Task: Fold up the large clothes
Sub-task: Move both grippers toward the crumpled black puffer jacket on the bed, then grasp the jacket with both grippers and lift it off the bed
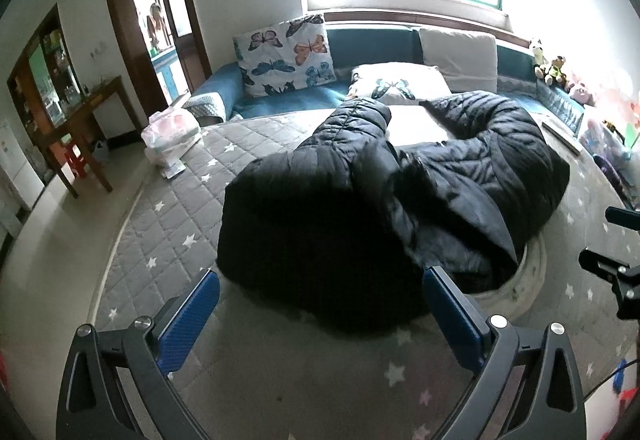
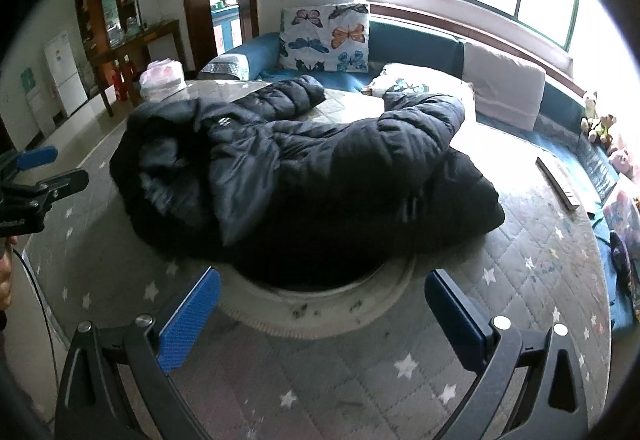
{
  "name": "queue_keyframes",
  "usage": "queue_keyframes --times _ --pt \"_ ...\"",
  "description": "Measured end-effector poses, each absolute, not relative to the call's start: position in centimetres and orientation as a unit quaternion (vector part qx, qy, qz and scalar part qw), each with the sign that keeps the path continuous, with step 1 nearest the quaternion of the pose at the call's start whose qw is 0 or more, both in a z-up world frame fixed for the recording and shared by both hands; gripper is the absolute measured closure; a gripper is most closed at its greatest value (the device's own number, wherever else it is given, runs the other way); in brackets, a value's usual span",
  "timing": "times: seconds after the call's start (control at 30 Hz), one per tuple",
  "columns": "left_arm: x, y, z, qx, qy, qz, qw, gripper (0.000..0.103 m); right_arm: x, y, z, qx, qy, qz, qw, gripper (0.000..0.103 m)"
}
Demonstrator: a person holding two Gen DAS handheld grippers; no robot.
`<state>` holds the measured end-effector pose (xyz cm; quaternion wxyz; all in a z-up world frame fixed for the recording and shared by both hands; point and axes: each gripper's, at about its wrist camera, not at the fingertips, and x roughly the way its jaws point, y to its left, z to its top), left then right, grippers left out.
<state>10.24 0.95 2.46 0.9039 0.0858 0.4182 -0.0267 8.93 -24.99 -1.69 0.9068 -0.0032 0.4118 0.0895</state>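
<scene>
Black puffy quilted jacket (image 1: 380, 196) bunched on star-print grey quilt (image 1: 168, 224)

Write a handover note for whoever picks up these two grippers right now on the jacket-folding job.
Left gripper: open, holds nothing, hovers short of the near edge of the jacket.
Right gripper: open, holds nothing, hovers over the pale round cushion under the jacket's near edge.
Black puffer jacket: lies bunched on the grey star-print quilted cover, both sleeves reaching toward the butterfly pillow, hood rumpled on the left.
Done: no neat fold visible.
Left: spread it flat, bring the sleeves in, fold the body.
</scene>
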Motion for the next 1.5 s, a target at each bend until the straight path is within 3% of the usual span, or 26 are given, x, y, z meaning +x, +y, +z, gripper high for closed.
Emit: queue_keyframes --times 0.1,0.37,0.5,0.57,0.73,0.83,1.23,1.5 --pt "12.1 0.4 3.2 0.088 0.407 -0.043 0.908 0.001 11.0 -26.3 -1.3 0.017 0.416 0.080 0.906 0.000" --pt "17.7 -3.1 3.2 0.123 0.388 -0.074 0.911 0.021 18.5 -30.4 -1.4 0.096 0.447 0.042 0.889 0.000" --pt "21.2 -4.4 0.4 0.115 0.433 -0.093 0.889 0.053 21.1 -30.8 -3.5 0.126 0.485 0.047 0.864 0.003" --pt "22.0 -4.6 -0.7 0.107 0.445 -0.097 0.884 0.056 21.9 -30.6 -4.3 0.139 0.498 0.061 0.854 0.018" --pt "22.2 -5.1 -1.6 0.106 0.452 -0.116 0.878 0.092 22.1 -30.0 -3.3 0.130 0.480 0.072 0.865 0.064" --pt "21.2 -4.8 -1.2 0.090 0.464 -0.139 0.870 0.093 20.9 -30.5 -0.4 0.136 0.450 0.082 0.879 0.084" --pt "9.5 -3.0 4.8 0.100 0.437 -0.212 0.868 0.094 9.6 -31.1 4.6 0.063 0.378 0.099 0.918 0.089" --pt "-1.4 -3.9 3.5 0.152 0.443 -0.263 0.843 0.093 0.5 -29.9 3.5 0.008 0.395 0.106 0.912 0.089"
